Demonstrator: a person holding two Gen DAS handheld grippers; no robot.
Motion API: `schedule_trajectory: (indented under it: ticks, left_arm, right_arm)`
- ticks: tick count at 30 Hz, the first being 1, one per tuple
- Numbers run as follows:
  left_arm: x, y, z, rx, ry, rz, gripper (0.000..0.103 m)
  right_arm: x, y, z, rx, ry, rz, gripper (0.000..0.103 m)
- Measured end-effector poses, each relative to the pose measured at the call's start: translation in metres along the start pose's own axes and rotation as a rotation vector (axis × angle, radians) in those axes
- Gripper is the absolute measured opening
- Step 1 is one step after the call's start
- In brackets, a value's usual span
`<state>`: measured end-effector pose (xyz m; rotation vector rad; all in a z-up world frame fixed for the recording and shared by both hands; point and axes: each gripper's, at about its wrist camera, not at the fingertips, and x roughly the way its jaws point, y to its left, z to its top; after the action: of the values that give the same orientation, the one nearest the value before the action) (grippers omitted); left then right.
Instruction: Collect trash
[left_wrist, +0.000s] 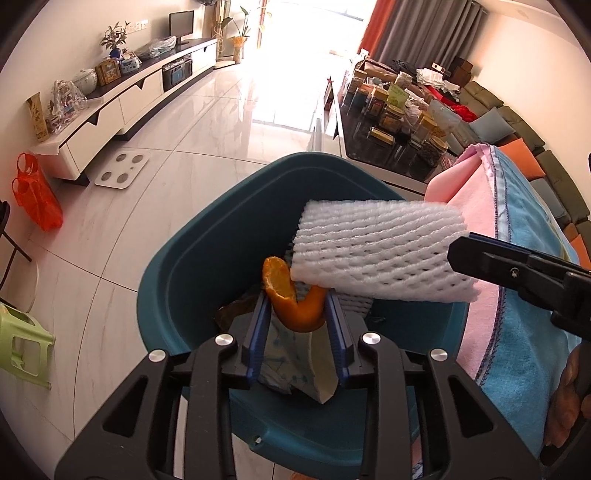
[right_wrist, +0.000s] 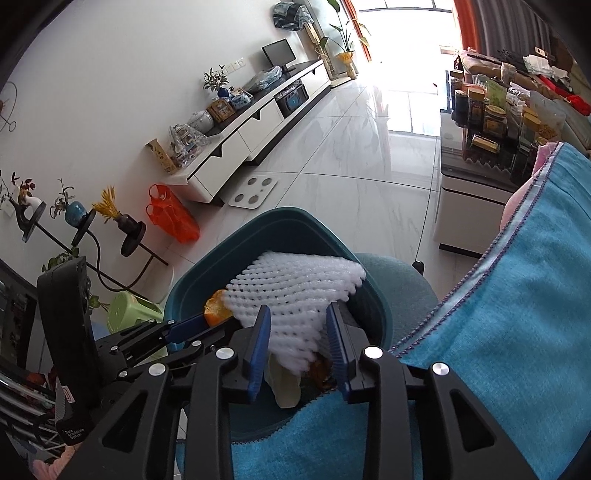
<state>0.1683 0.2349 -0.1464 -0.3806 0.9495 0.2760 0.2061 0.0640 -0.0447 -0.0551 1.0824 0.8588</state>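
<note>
Peel (left_wrist: 295, 299), one; foam net (left_wrist: 376, 251), one.

Beyond my jaws I see a white scale (left_wrist: 122, 171) on the floor, an orange bag (left_wrist: 35, 194) off left, a blue towel (right_wrist: 517, 295) draped just right
</note>
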Motion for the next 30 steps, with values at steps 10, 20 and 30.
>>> schedule_trajectory:
  ticks: [10,20,30]
  left_arm:
    - [-0.004,0.0,-0.003,0.003,-0.017,-0.001,0.031]
    - [-0.02,-0.004,-0.011,0.043,-0.051,-0.042,0.043]
    - [-0.069,-0.017,-0.029,0.115,-0.158,-0.065,0.078]
  right_arm:
    - [0.0,0.002,-0.001,-0.005,0.002,0.003,0.031]
    - [-0.015,-0.008,-0.007,0.016,-0.039,0.04,0.041]
    - [-0.051,-0.022,-0.029,0.035,-0.118,0.071,0.054]
